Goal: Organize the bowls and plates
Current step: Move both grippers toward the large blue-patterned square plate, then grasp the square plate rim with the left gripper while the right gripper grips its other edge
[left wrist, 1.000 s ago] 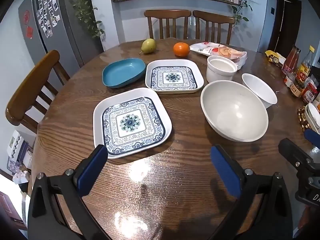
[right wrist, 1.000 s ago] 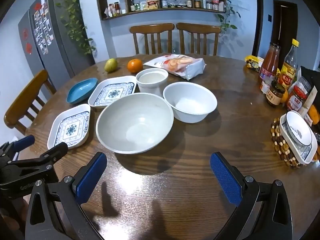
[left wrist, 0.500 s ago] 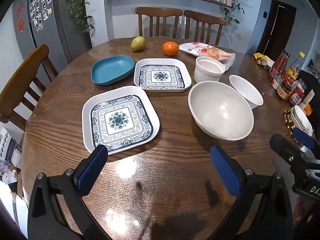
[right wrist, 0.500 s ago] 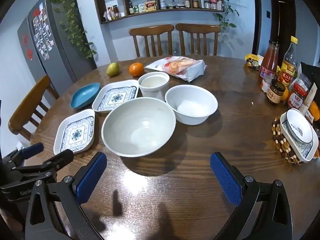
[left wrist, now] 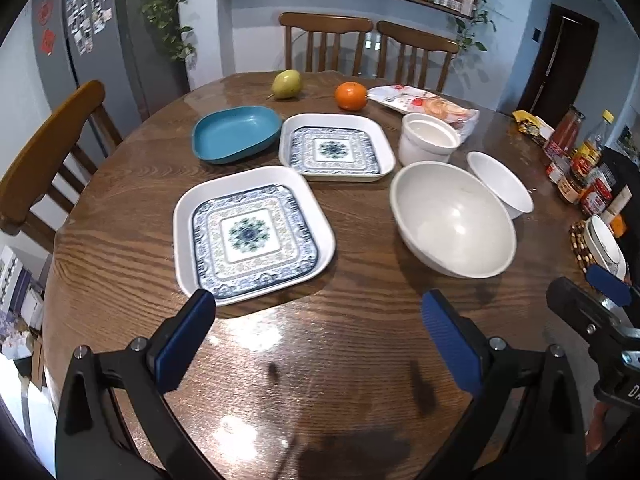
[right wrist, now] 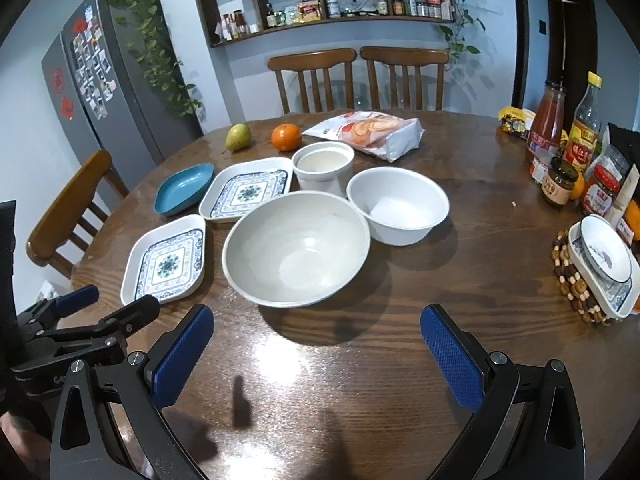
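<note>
On the round wooden table (left wrist: 360, 360) lie a near patterned square plate (left wrist: 250, 234) (right wrist: 166, 264), a far patterned square plate (left wrist: 334, 148) (right wrist: 246, 192), a blue dish (left wrist: 236, 132) (right wrist: 184, 188), a large white bowl (left wrist: 452, 222) (right wrist: 296, 246), a smaller white bowl (left wrist: 500, 182) (right wrist: 398, 202) and a white straight-sided bowl (left wrist: 428, 138) (right wrist: 324, 164). My left gripper (left wrist: 320, 332) is open and empty, hovering short of the near plate. My right gripper (right wrist: 316, 344) is open and empty, just short of the large bowl.
A pear (left wrist: 286, 83), an orange (left wrist: 351, 96) and a snack bag (left wrist: 424, 104) lie at the back. Bottles and jars (right wrist: 568, 148) crowd the right edge, with a small dish on a beaded mat (right wrist: 600, 264). Chairs (left wrist: 40, 160) ring the table.
Both grippers have pulled back and risen a little, so the dishes sit farther off in view. Nothing on the table has moved and both grippers have stayed open.
</note>
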`<state>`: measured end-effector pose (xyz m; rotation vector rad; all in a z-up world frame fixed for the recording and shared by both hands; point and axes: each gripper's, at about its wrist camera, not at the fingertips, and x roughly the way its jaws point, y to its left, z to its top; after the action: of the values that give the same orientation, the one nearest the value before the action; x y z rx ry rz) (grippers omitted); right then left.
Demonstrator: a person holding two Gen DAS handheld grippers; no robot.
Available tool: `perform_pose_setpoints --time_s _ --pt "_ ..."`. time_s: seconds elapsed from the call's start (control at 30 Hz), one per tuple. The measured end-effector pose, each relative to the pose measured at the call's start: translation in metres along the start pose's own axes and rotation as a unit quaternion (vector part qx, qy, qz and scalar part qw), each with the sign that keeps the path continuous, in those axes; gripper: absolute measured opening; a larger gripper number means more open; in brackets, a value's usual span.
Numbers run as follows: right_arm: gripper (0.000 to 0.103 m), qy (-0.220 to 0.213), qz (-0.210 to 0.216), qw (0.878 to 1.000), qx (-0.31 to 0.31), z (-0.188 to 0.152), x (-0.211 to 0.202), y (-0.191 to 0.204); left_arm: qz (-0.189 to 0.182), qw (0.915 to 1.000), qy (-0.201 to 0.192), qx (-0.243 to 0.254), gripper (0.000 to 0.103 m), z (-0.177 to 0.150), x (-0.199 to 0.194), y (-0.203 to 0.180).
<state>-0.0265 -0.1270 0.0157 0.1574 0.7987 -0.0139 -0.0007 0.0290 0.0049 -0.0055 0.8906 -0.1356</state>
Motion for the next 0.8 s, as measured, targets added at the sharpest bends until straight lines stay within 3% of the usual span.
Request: perform_pose_setpoints --time_s 0.27,0.4,0.53,0.67,0.8 --pt "0.103 0.047 0.077 0.996 -0.011 -0.006 0.022 0.034 0.035 0.9973 0.019 -0.061 0.101 -0.002 0.013 0.058" --pt "0.103 0.088 0.128 0.988 -0.006 -0.005 0.045 0.056 0.037 0.9962 0.033 -0.071 0.097 -0.001 0.022 0.079" --pt "0.103 0.095 0.159 0.983 -0.016 0.000 0.058 0.082 0.042 0.9955 0.041 -0.074 0.096 0.000 0.032 0.095" --pt "0.103 0.098 0.150 0.983 -0.027 0.016 0.077 0.104 0.041 0.9949 0.054 -0.075 0.090 0.004 0.045 0.112" --pt "0.094 0.107 0.137 0.983 -0.051 0.040 0.104 0.126 0.036 0.9945 0.066 -0.073 0.085 0.009 0.059 0.121"
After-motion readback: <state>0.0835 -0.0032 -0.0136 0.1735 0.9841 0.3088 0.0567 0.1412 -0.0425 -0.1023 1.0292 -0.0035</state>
